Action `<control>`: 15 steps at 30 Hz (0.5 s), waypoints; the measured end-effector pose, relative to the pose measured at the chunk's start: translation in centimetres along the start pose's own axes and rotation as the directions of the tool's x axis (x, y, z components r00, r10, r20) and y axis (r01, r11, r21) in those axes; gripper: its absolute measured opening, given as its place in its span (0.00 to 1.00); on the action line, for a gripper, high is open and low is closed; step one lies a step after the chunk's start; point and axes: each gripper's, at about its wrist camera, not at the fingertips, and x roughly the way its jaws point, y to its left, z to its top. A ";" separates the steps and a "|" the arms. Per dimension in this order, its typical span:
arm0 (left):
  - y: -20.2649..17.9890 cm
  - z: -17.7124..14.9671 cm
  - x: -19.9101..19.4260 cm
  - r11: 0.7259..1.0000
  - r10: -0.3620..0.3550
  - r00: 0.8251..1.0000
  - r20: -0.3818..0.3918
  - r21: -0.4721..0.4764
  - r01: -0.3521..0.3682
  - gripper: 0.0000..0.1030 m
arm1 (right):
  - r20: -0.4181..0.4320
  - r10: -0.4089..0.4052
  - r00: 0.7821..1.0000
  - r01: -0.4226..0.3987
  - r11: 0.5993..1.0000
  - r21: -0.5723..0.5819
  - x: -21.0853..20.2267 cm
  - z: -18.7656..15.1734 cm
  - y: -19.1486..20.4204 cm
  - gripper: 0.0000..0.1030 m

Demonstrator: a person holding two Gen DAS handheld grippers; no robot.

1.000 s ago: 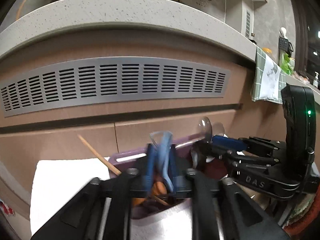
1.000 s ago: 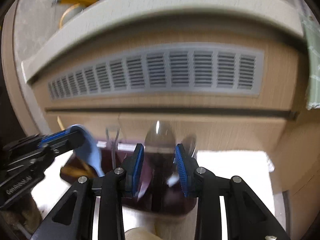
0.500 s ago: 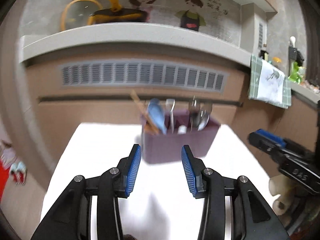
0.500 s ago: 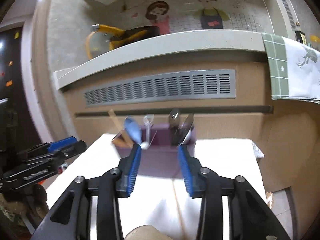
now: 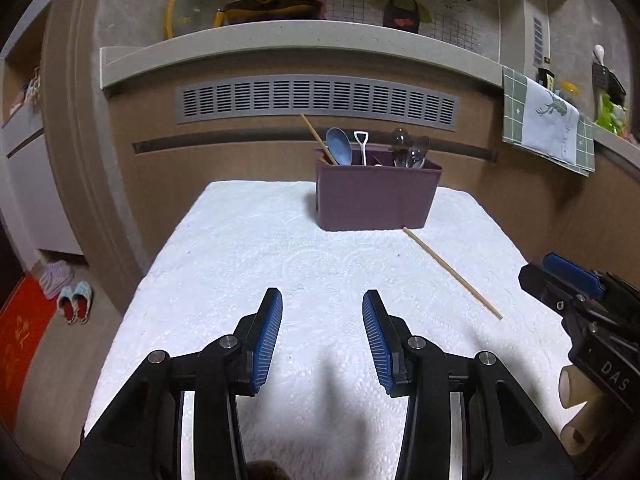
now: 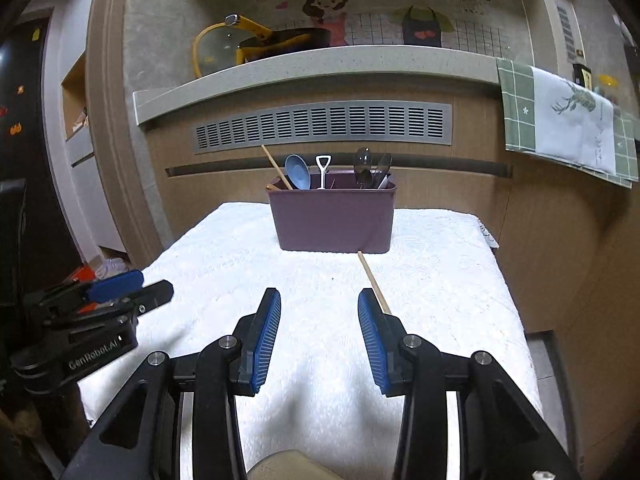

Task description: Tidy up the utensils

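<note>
Lying loose near the box [image 6: 333, 220], the thin chopstick [image 6: 371, 280] could have rolled away from both empty, wide-open grippers [image 5: 322, 336] [image 6: 319, 342].

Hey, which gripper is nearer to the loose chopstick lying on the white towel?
Right. The right gripper has the chopstick running behind its right fingertip; the left gripper sits to the chopstick's left, with bare towel between.

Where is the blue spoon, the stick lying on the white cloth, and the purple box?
blue spoon [image 6: 297, 172]: right wrist view, on its bowl.
stick [image 5: 452, 273]: left wrist view, mid-shaft.
purple box [image 6: 334, 218]: right wrist view, front wall.
</note>
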 end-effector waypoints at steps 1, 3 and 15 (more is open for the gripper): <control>0.0 0.0 -0.2 1.000 0.001 1.000 0.007 0.000 -0.001 0.42 | 0.001 -0.004 1.000 0.004 1.000 -0.005 -0.1 -0.1 0.1 0.37; 0.0 0.2 -0.5 1.000 -0.004 1.000 0.012 0.000 0.004 0.42 | 0.003 -0.005 1.000 0.005 1.000 -0.001 -0.2 -0.2 0.0 0.37; -0.3 0.4 -0.5 1.000 -0.013 1.000 0.011 0.007 0.013 0.42 | 0.001 0.002 1.000 -0.002 1.000 0.007 -0.3 -0.2 -0.3 0.37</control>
